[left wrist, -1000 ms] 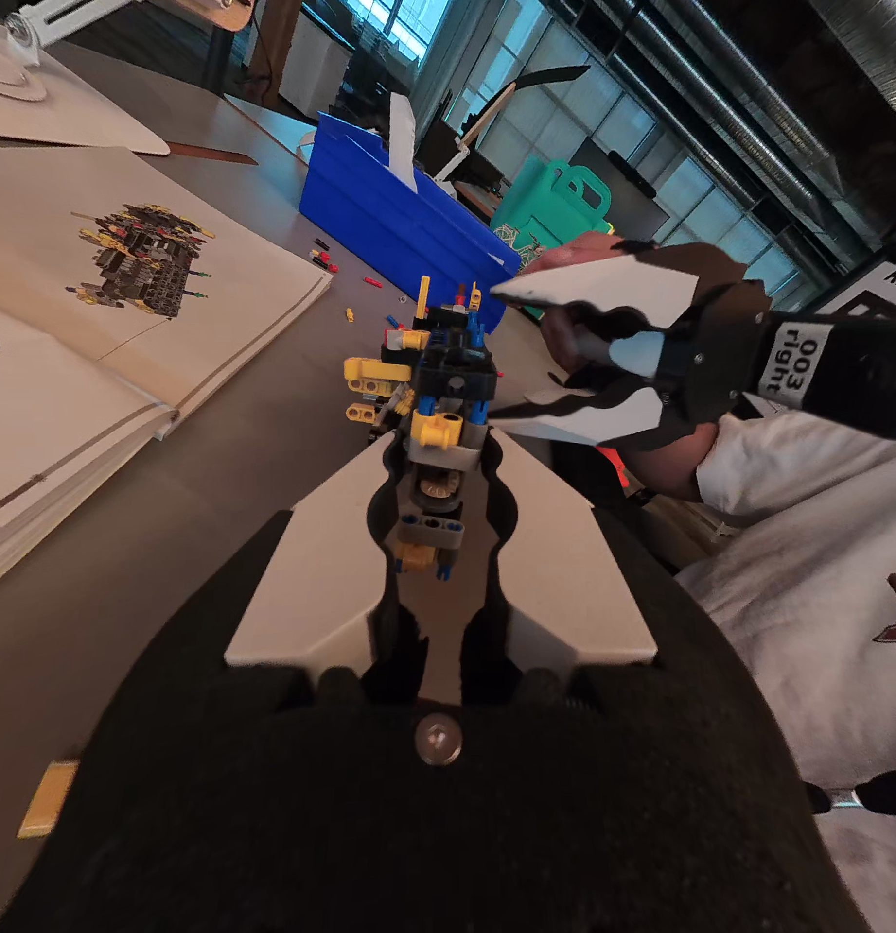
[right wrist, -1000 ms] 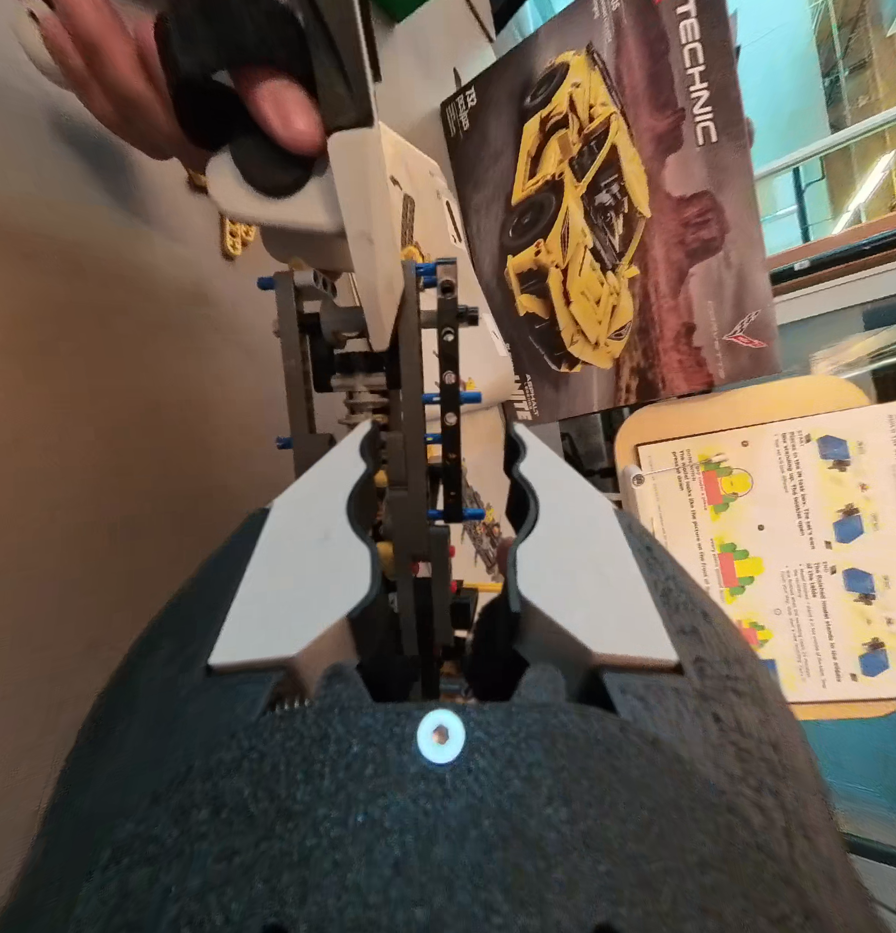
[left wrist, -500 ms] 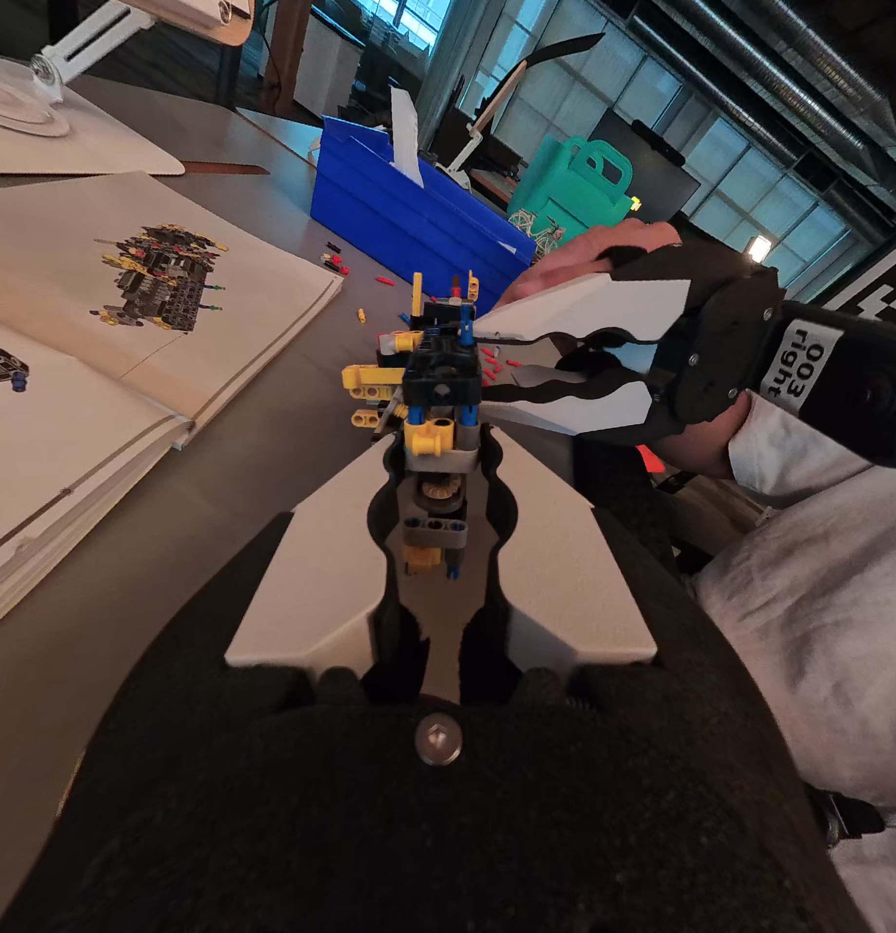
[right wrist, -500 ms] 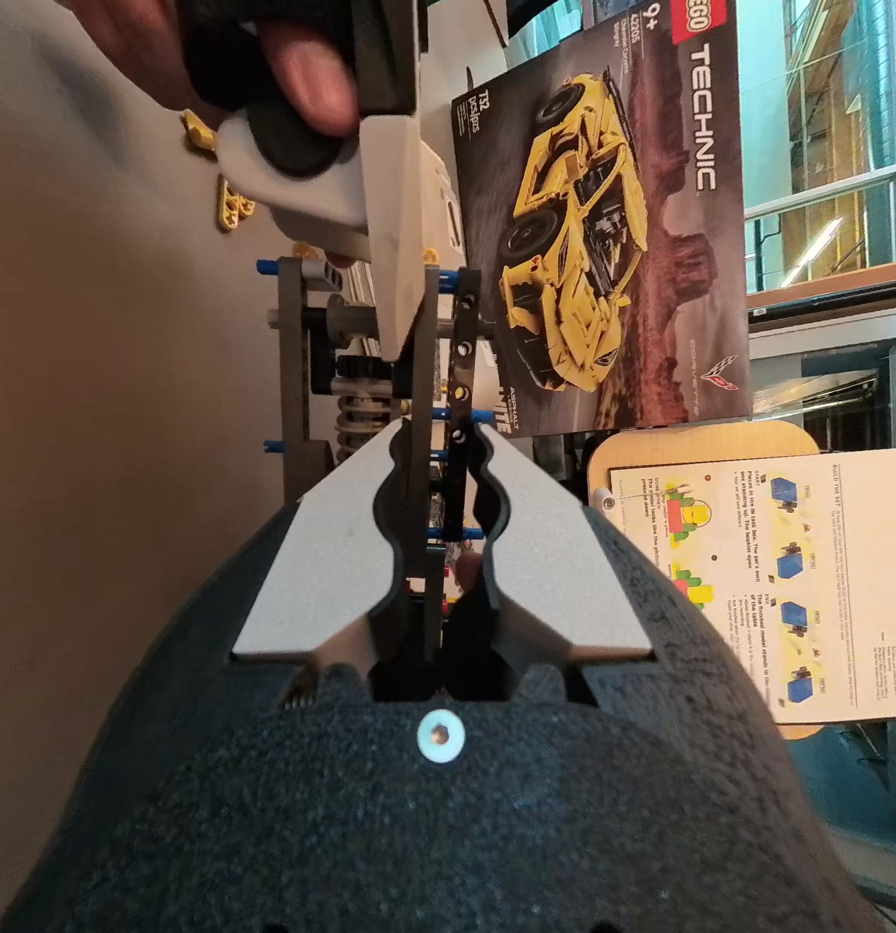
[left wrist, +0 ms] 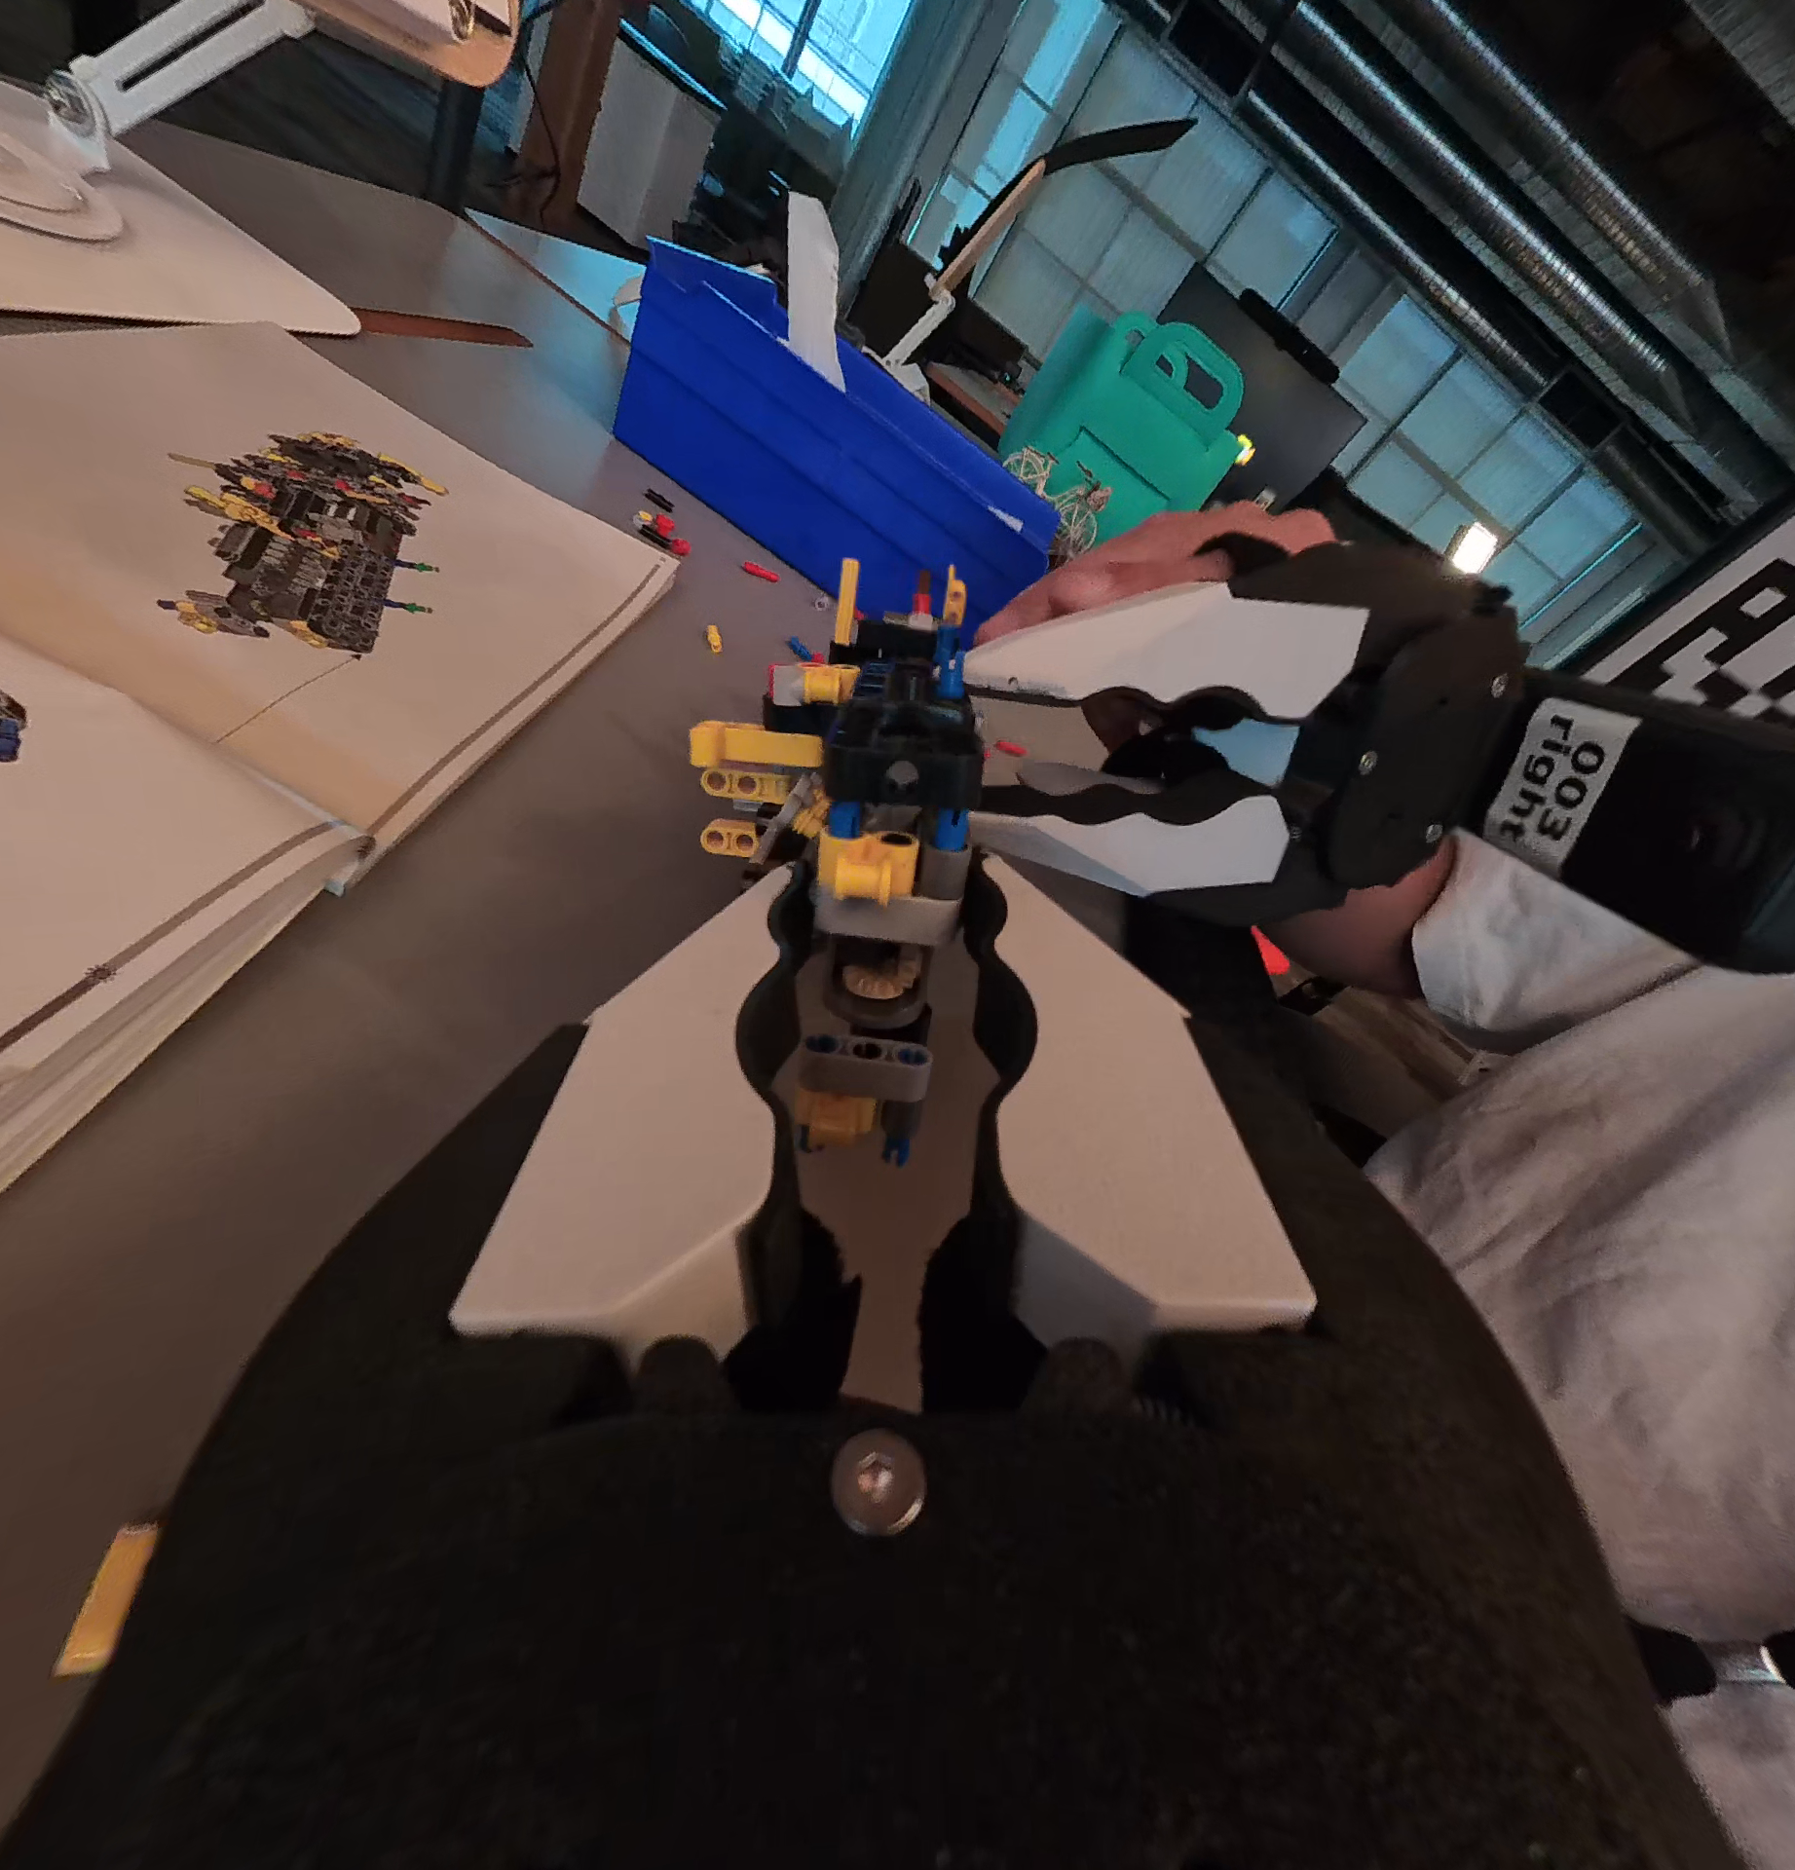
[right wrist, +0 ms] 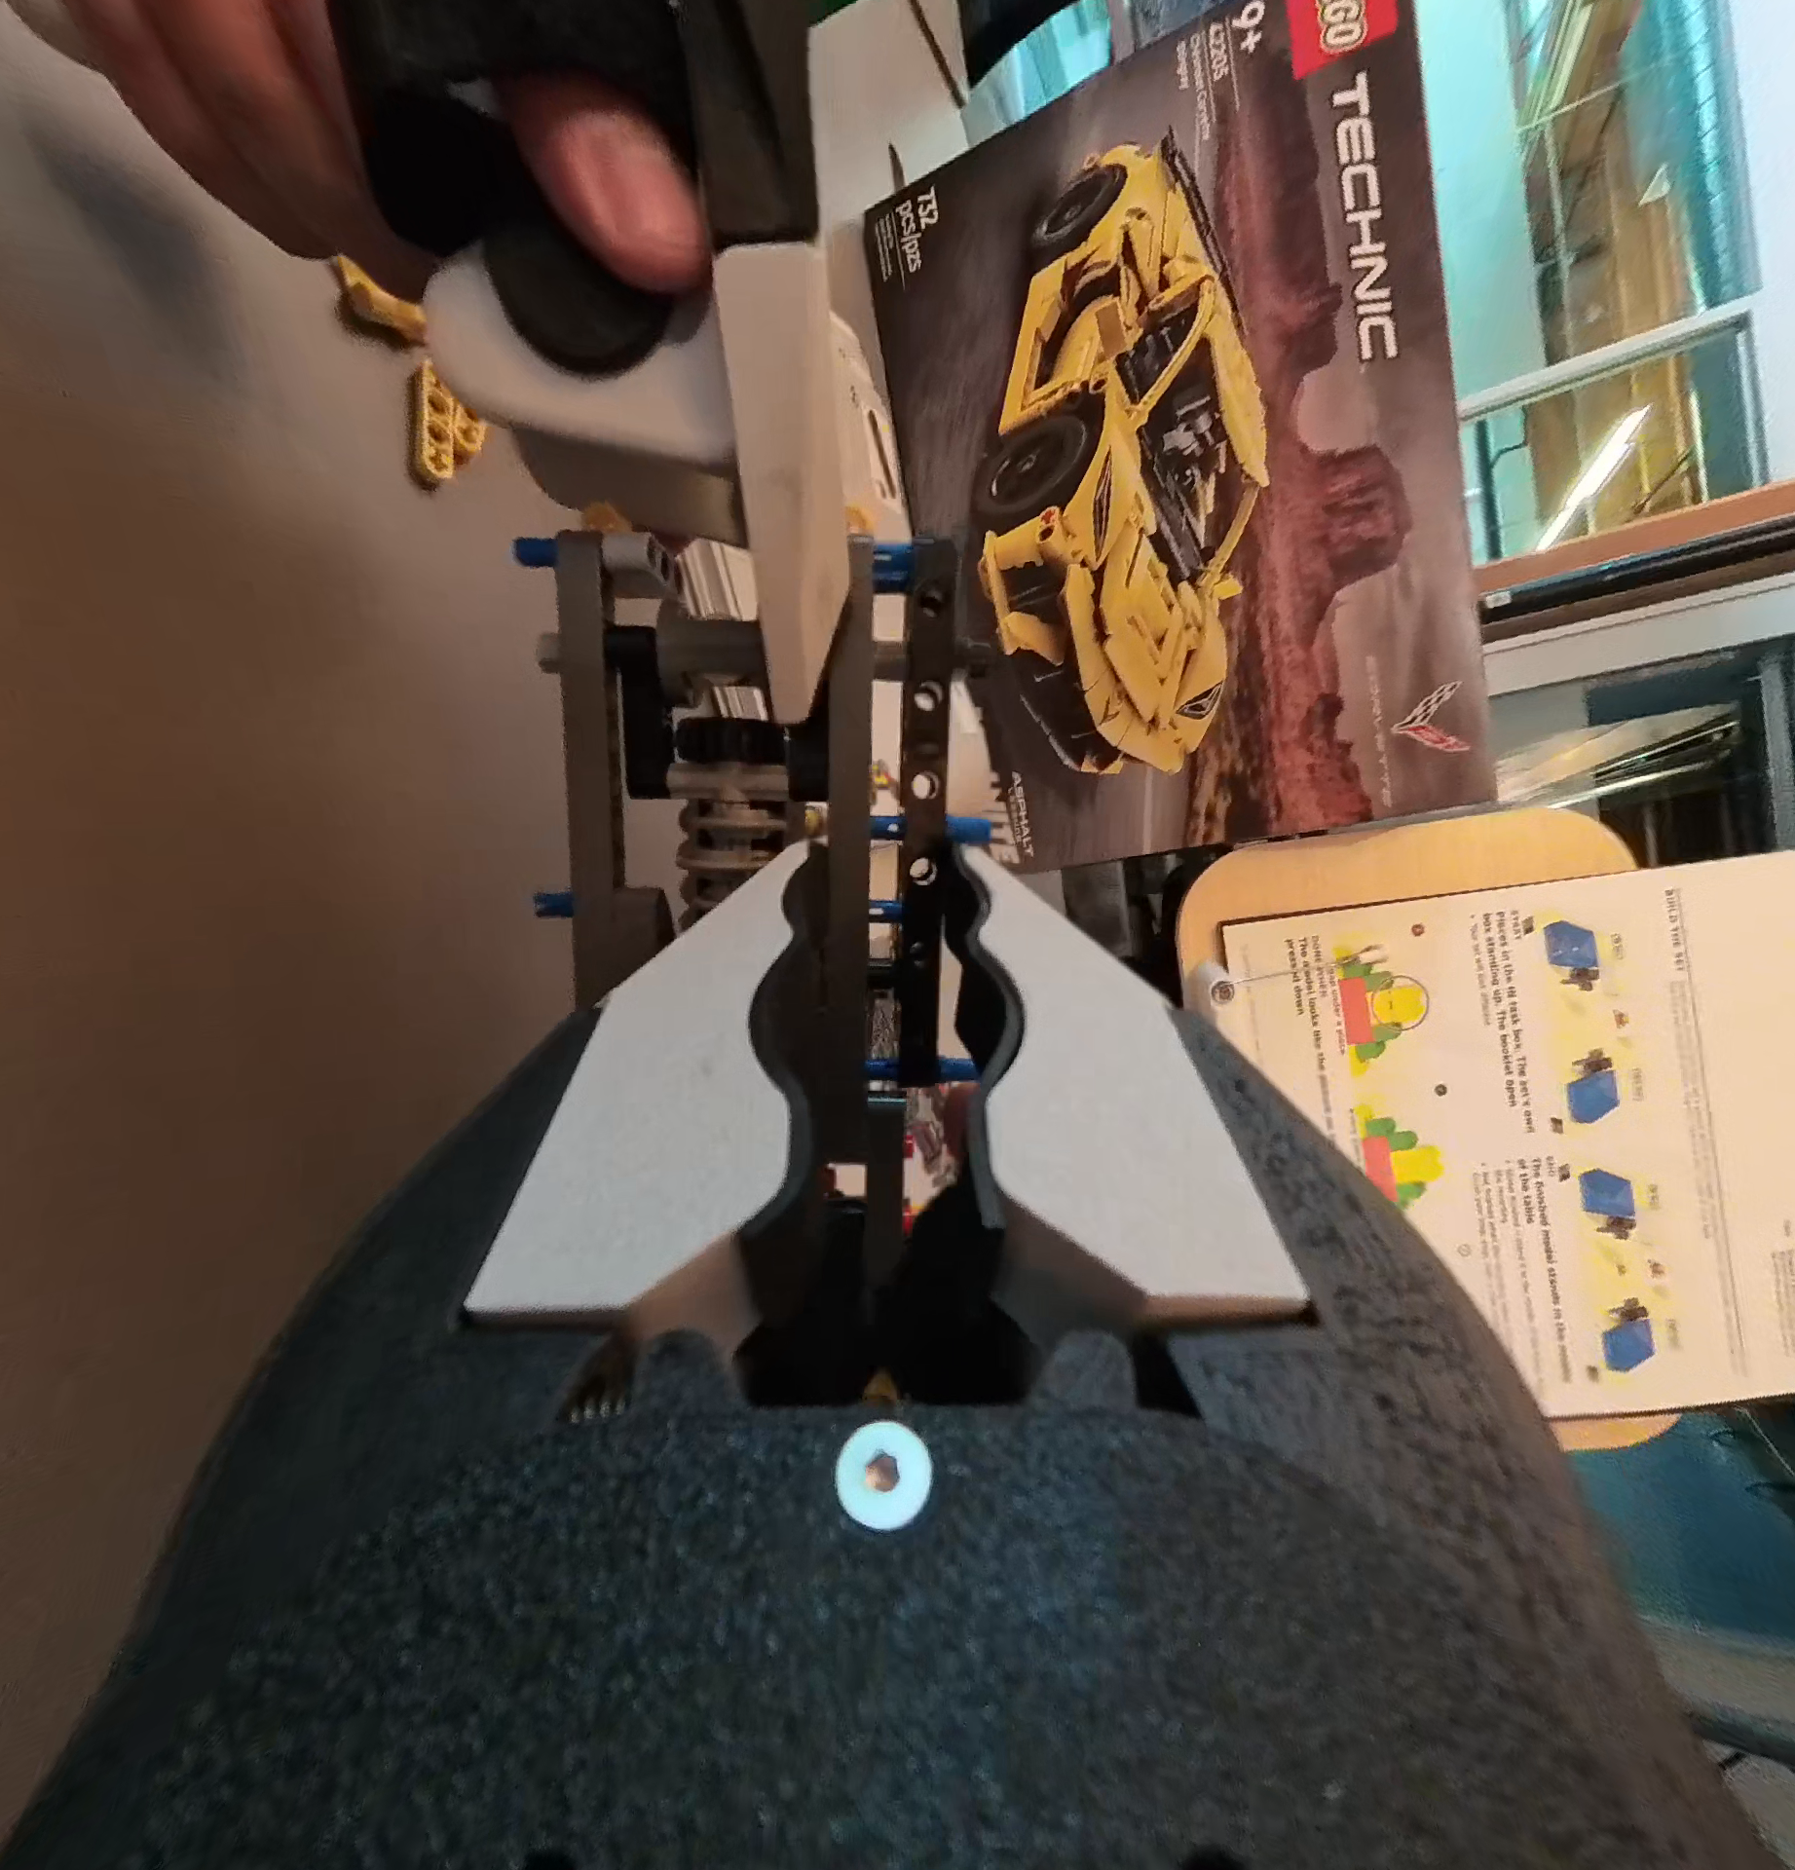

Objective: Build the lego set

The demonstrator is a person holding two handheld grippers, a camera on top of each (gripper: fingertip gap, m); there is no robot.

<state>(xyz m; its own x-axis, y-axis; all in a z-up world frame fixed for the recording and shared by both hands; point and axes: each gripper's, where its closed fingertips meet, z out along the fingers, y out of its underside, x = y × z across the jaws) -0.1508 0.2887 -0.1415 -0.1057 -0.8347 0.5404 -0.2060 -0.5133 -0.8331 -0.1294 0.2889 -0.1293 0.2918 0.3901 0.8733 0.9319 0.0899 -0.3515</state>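
A half-built lego assembly (left wrist: 898, 754) of black, grey, yellow and blue parts is held in the air above the table. My left gripper (left wrist: 881, 878) is shut on its grey lower end. My right gripper (left wrist: 974, 739) reaches in from the right, its jaws on either side of the black top part. In the right wrist view the right gripper (right wrist: 883, 860) is shut on the assembly's grey frame and black beam (right wrist: 921, 810). One white finger (right wrist: 772, 486) of the left gripper comes down from above, with a hand on it.
An open instruction booklet (left wrist: 266, 607) lies at the left. A blue bin (left wrist: 802, 445) stands behind, with loose small pieces (left wrist: 660, 526) beside it. The set's box (right wrist: 1176, 455) and a printed sheet on a wooden board (right wrist: 1530, 1113) stand behind. Yellow pieces (right wrist: 443, 430) lie on the table. My left and right fingertips are right by each other.
My right gripper has moved in and narrowed from wide open until it closed on the assembly's frame and beam. My left gripper has kept its hold.
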